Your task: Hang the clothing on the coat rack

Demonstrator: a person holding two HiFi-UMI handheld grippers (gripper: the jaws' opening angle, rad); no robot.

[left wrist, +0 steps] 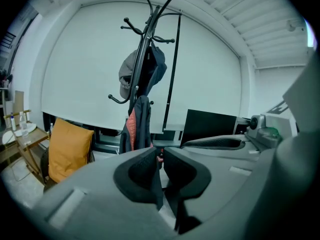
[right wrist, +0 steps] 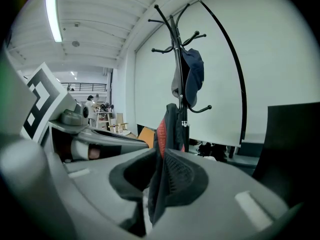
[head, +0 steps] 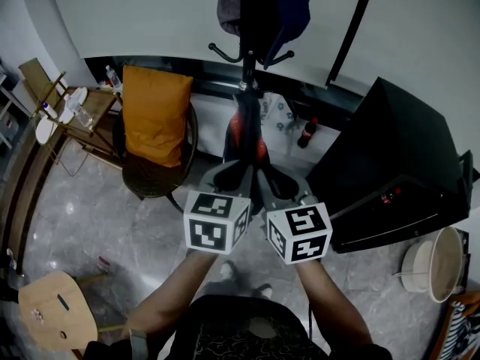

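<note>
A black coat rack stands straight ahead, with a grey cap and a dark garment on its upper hooks. A black jacket with red lining hangs down along the pole from the height of the lower hooks. Both grippers sit side by side at its lower hem. My left gripper is shut with a thin strip of dark fabric between its pads. The right gripper is shut on a fold of the jacket, which runs up from its jaws to the rack.
A chair with an orange cushion stands left of the rack, with a wooden side table beyond it. A big black screen is at the right. A bottle, a wooden stool and a white basket stand on the floor.
</note>
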